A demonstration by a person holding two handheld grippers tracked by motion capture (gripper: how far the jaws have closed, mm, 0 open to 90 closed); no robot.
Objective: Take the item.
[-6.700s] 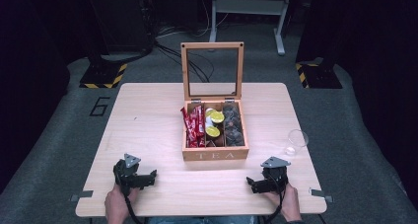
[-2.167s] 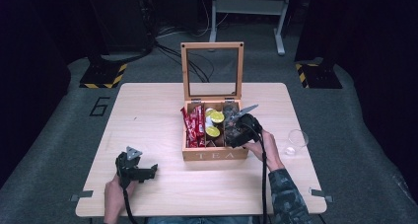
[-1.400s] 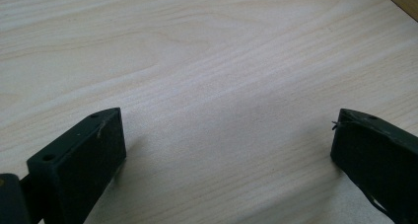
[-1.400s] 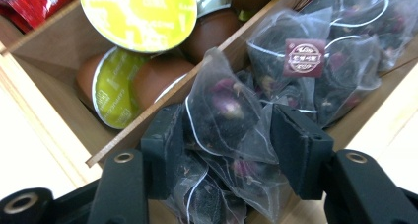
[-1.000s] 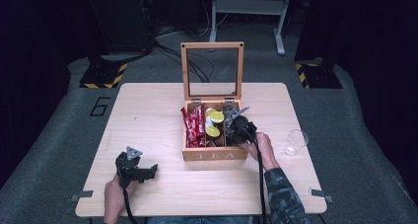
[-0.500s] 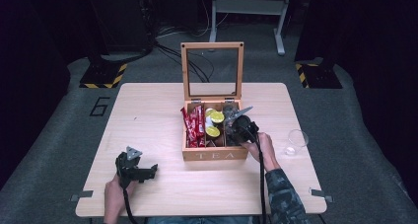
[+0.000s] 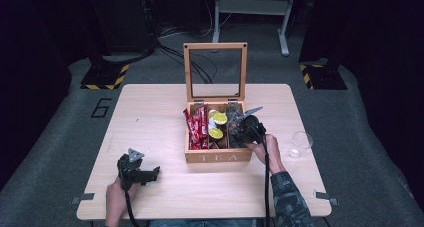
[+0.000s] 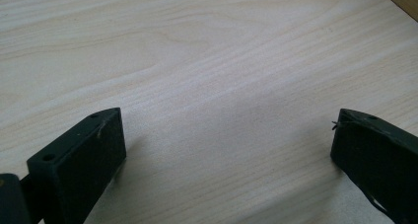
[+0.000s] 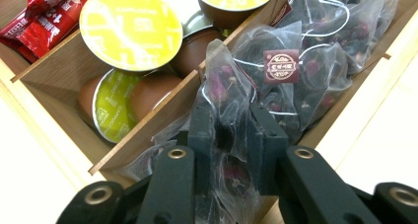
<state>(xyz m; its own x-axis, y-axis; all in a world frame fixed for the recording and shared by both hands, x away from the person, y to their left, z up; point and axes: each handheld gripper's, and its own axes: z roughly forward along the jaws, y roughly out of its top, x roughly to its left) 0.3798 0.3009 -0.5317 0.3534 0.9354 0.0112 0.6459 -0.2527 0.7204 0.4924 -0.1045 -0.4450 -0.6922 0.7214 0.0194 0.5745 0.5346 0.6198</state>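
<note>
A wooden tea box (image 7: 218, 156) stands near the middle of the table (image 7: 150, 112), its lid (image 7: 215, 71) upright behind it. Inside, snack sticks (image 7: 197, 128) fill the left compartment, capsules (image 7: 217, 125) the middle one, and mesh tea bags (image 9: 291, 71) the right one. The right gripper (image 9: 231, 150) reaches into that right compartment, with one tea bag (image 9: 222, 100) between its jaws. A plastic cup (image 7: 300, 144) stands right of the box. The left gripper (image 7: 135, 169) sits near the front left of the table.

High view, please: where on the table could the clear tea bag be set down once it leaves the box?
Bare patches: the light wooden table left of the wooden tea box, and its front strip between the two hands. Crowded: the right edge, between box and clear plastic cup, where the right tool reaches in.
</note>
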